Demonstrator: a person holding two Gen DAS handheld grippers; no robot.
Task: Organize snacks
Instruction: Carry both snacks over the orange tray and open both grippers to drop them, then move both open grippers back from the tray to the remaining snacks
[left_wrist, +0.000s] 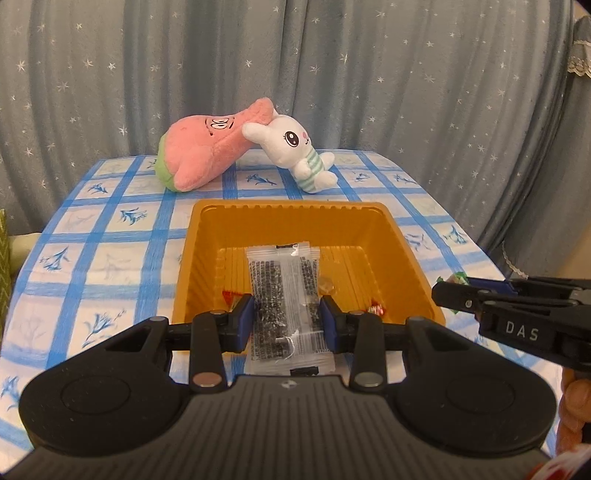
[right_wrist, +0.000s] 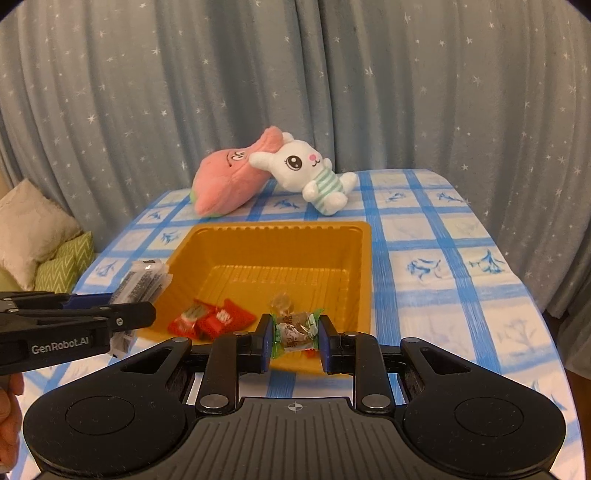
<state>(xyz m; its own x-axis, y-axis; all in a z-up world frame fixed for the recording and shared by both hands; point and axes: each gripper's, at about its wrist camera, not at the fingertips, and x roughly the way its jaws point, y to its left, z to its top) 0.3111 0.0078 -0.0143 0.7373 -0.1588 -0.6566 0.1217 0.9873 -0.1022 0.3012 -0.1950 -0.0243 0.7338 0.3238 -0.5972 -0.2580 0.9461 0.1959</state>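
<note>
An orange plastic tray (left_wrist: 288, 212) (right_wrist: 364, 258) stands on the blue-checked tablecloth. My left gripper (left_wrist: 286, 319) is shut on a clear packet of black snack (left_wrist: 282, 291), held over the tray's near edge; the packet also shows in the right wrist view (right_wrist: 142, 282). My right gripper (right_wrist: 295, 338) is shut on a green-ended wrapped candy (right_wrist: 293, 330) above the tray's near edge. Red wrapped snacks (right_wrist: 212, 319) and a small clear candy (right_wrist: 280, 301) lie inside the tray.
A pink plush (left_wrist: 199, 155) (right_wrist: 225, 184) and a white rabbit plush (left_wrist: 295, 151) (right_wrist: 310, 171) lie at the table's far side. A starred grey curtain hangs behind. Cushions (right_wrist: 40, 236) sit left of the table.
</note>
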